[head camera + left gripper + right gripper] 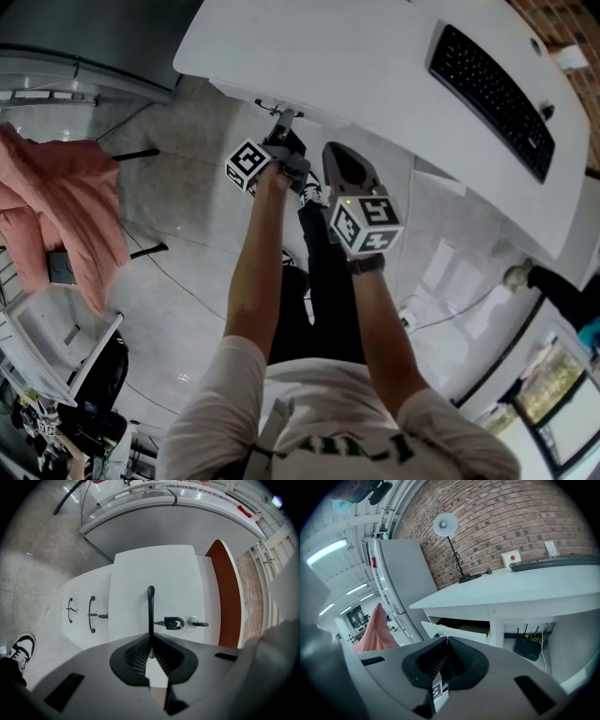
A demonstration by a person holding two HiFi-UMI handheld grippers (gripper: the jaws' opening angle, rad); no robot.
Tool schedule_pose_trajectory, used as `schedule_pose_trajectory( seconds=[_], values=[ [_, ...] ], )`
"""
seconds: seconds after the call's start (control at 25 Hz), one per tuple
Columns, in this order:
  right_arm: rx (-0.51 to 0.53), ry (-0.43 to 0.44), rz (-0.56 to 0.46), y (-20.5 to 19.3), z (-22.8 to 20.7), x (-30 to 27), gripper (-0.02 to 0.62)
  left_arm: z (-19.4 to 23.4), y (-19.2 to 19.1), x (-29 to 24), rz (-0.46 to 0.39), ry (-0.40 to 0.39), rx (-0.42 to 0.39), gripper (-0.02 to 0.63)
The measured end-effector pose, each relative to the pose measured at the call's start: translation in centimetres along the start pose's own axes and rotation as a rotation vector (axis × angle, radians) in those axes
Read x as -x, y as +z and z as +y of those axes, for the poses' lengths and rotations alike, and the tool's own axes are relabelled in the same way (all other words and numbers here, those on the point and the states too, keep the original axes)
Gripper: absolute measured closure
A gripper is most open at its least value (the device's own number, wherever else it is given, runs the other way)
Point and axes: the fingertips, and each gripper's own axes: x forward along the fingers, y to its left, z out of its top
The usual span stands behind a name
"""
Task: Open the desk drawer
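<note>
Under the worktop [375, 56] front edge, head view: both forearms reach in at the wht drawer stack.

Desk drawer [180, 578] = top of the stack, pulled out past the 2 lower fronts. R gripper view shows it ajar below the worktop w/ a brownish inside.

Left hand-held gripper [150, 638]: jaws almost together, pinched on the blk bar drawer handle [150, 609], which runs out from btwn the pads.

Right hand-held gripper [446, 641]: jaws closed tip to tip, nothing btwn them. Held apart from the drawer, pointed at the desk's side.

Writing:
- Marker cube [367, 223] on the R gripper carries blk/wht square code, no words.
- Shirt print [356, 450] at btm of head view is cut off, can't read.
- Wht wall box [511, 557] has a red dot; any print too small to read.

Around:
- Key fob [174, 622] hangs from a key in the lock, just beside the handle on the same front.
- Lower handles [91, 614] are well clear of the jaws.
- Shoe [21, 648] on the floor near the stack's base.
- Keyboard [492, 98] on top of the worktop.
- Lamp [444, 525] at the worktop's far end against the brick wall [511, 513].
- Router [528, 648] in the knee space.
- Pink cloth [56, 197] well off to the L.
</note>
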Motion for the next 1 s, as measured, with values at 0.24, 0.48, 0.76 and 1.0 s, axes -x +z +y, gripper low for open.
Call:
schedule_pose_trajectory(
  seconds=[0.24, 0.48, 0.76, 1.0],
  values=[
    [-0.007, 0.001, 0.016, -0.5, 0.8, 0.3, 0.591, 0.4, -0.2, 1.8, -0.004, 0.012, 0.013, 0.589],
    [-0.004, -0.003, 0.007, -0.4, 1.1, 0.4, 0.591, 0.7, -0.3, 3.1, -0.004, 0.017, 0.022, 0.589],
    [-0.001, 0.008, 0.002, -0.8, 1.9, 0.7, 0.591, 0.7, -0.7, 4.5, -0.004, 0.017, 0.016, 0.589],
    [-0.003, 0.018, 0.001, -1.5, 2.9, 1.2, 0.591, 1.1, -0.9, 6.0, -0.014, 0.019, 0.024, 0.589]
  ],
)
